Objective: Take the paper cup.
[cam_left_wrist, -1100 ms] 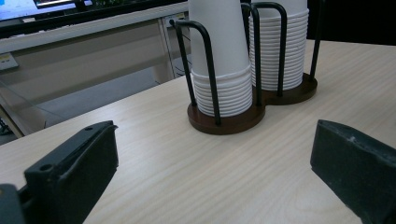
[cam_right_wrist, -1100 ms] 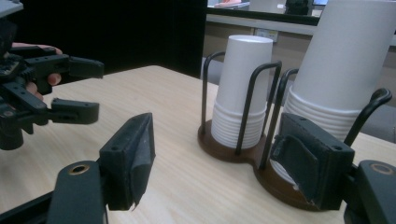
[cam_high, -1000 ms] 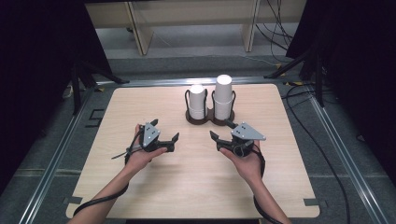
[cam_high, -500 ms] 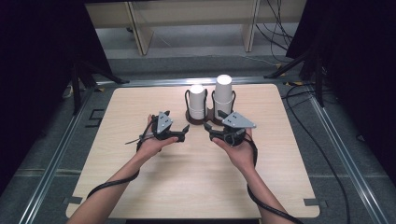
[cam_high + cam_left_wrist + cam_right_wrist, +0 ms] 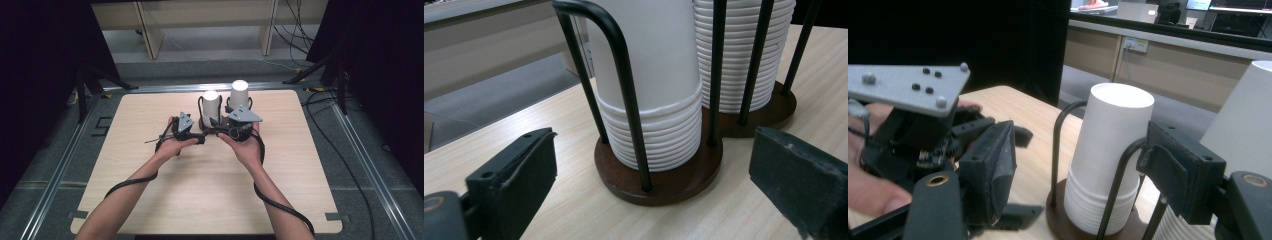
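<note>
**A:** Where do things stand?

**B:** Both hands have closed in on the cup rack [image 5: 220,131] at the far middle of the table [image 5: 150,165]. The left tongs [image 5: 651,195] sit low, just short of the rack's brown base [image 5: 664,182], jaws released and straddling the shorter cup stack [image 5: 651,100]. They have just been closing a little, yet nothing is pressed between them. The right tongs [image 5: 1083,165] ride higher, released too, with that same stack [image 5: 1108,150] standing beyond their gap and the left tool just off to their left.

**A:** So what makes the grab go well?

**B:** I'd judge the step is taking the top cup off the shorter stack. The wire posts [image 5: 629,100] are the nuisance: one stands directly ahead of the left tongs, so a pad could land on wire, not paper. Better to have the left tongs steady the base or lower stack while the right ones come over the top, squeeze gently so the thin wall doesn't buckle, and lift straight up between the posts.

**A:** And the count?

**B:** One rack, two stacks: the shorter one nearest the left tongs, the taller stack [image 5: 239,97] behind the right tongs. Cups per stack are too many to number reliably. Two tools, two hands.
</note>
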### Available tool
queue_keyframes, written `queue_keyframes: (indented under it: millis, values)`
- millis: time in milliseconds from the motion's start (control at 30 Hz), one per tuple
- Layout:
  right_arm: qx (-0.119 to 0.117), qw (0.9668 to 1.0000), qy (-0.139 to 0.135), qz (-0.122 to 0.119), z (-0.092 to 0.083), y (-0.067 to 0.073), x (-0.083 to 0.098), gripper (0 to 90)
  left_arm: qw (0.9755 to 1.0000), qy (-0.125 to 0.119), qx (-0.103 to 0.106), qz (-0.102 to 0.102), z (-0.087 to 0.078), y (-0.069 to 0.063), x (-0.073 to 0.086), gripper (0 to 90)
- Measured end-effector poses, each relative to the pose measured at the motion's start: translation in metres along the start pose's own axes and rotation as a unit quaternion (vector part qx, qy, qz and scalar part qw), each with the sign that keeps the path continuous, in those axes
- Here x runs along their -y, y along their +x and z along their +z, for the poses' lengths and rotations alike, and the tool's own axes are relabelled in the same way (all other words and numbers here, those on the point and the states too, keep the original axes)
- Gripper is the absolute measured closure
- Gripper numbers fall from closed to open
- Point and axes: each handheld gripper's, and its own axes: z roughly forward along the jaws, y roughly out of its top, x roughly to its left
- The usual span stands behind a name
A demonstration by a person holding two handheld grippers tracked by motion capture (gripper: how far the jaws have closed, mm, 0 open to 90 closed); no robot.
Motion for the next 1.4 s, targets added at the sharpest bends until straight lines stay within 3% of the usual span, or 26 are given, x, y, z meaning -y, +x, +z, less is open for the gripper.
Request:
queue_keyframes:
  millis: [33, 67, 167, 300, 500, 800, 1133, 1400]
  values:
    - [-0.004, 1.0000, 0.003, -0.002, 0.002, -0.001, -0.001, 30.2, 1.0000, 0.005, 0.003, 0.000, 0.002, 0.001, 0.000, 5.8]
    - [0.000, 1.0000, 0.002, -0.002, 0.005, -0.002, -0.002, 30.2, 0.9999, 0.008, 0.001, -0.014, 0.003, -0.001, 0.002, 6.1]
    - [-0.002, 1.0000, 0.001, -0.002, 0.013, -0.006, -0.005, 30.4, 0.9997, 0.012, 0.003, -0.019, 0.009, 0.002, 0.002, 7.4]
    - [0.009, 0.9999, 0.006, 0.004, 0.021, -0.009, -0.009, 31.3, 0.9997, 0.019, 0.009, -0.012, 0.016, 0.003, 0.002, 10.1]
    - [0.015, 0.9996, 0.015, 0.017, 0.038, -0.012, -0.012, 32.7, 0.9993, 0.019, 0.012, -0.031, 0.028, 0.005, 0.002, 13.4]
    - [0.038, 0.9983, 0.038, 0.019, 0.056, -0.013, -0.015, 33.6, 0.9988, 0.025, 0.022, -0.036, 0.035, 0.006, 0.000, 14.5]
    - [0.055, 0.9972, 0.047, 0.016, 0.071, -0.015, -0.017, 33.6, 0.9978, 0.026, 0.026, -0.056, 0.042, 0.005, 0.000, 14.9]
    - [0.068, 0.9959, 0.055, 0.022, 0.080, -0.018, -0.017, 33.6, 0.9978, 0.029, 0.028, -0.052, 0.047, 0.004, -0.005, 15.4]
